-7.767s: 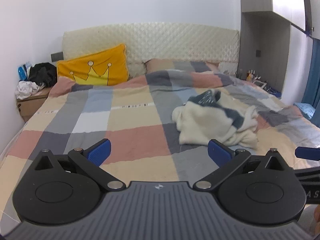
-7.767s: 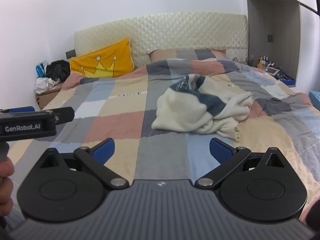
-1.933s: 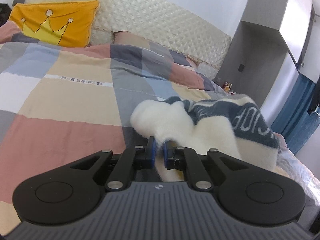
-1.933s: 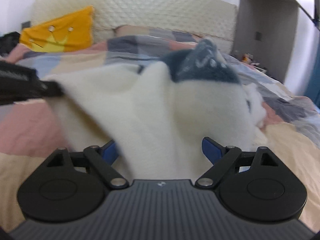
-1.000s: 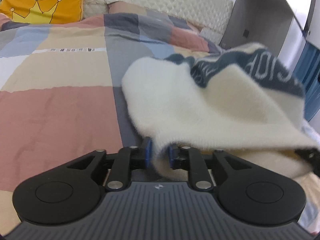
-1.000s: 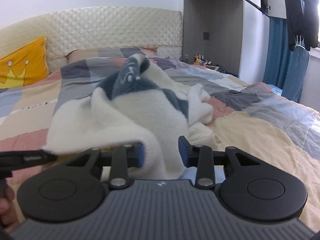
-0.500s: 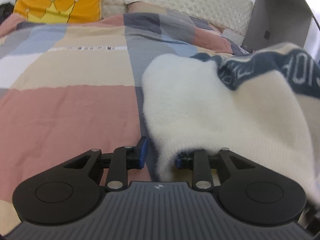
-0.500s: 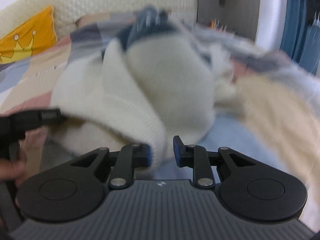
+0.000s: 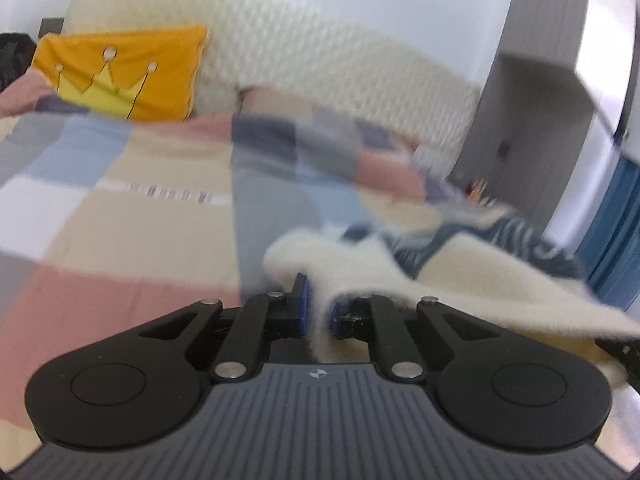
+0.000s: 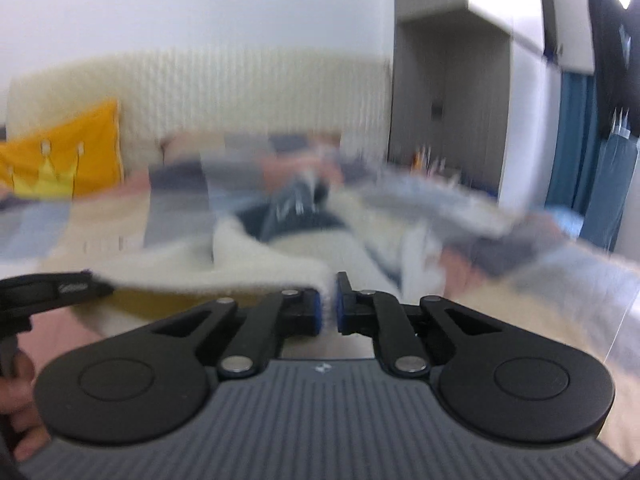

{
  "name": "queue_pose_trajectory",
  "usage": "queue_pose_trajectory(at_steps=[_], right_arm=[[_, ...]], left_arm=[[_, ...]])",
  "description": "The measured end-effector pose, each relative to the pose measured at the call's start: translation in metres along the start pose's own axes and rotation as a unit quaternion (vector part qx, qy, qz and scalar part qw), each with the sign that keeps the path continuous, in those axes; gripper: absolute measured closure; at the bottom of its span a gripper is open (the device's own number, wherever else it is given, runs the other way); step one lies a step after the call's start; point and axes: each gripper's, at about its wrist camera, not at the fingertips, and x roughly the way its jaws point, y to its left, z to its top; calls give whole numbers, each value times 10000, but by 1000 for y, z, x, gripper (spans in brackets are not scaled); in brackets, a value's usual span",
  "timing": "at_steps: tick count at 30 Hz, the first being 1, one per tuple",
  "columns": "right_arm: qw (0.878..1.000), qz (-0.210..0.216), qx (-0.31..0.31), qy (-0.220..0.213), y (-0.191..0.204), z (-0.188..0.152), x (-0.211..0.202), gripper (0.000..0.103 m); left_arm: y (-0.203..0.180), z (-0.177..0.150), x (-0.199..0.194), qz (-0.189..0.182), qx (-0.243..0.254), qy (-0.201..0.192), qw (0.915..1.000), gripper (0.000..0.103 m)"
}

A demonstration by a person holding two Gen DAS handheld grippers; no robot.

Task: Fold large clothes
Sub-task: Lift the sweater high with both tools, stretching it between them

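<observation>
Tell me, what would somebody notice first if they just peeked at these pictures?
Probably the fluffy cream and navy sweater, stretched between the left gripper and the right gripper; both are closing on its edge, above the patchwork quilt. Next, the bright yellow crown pillow leaning against the headboard at the bed's far left.

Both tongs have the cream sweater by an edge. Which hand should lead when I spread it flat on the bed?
Probably left. The left tongs face open quilt on their side; the bunched bulk of the sweater lies ahead of the right tongs. Both are closing on fabric.
</observation>
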Motion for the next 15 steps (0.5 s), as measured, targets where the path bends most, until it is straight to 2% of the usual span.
queue_pose_trajectory(at_steps=[4,8,15], right_arm=[[9986,251,92,-461,-17,47,-29,94],[9950,551,-99,-823,-38,94,-58,94],[9855,1291,-47,-1103,-74,164,-105,94]], left_arm=[[-24,48,-41,-145,-59,-292,9995,91],[-52,92,-88,-227,-131,-628,9977,91],[-100,148,-187,-189,89,-1281,9915,91]])
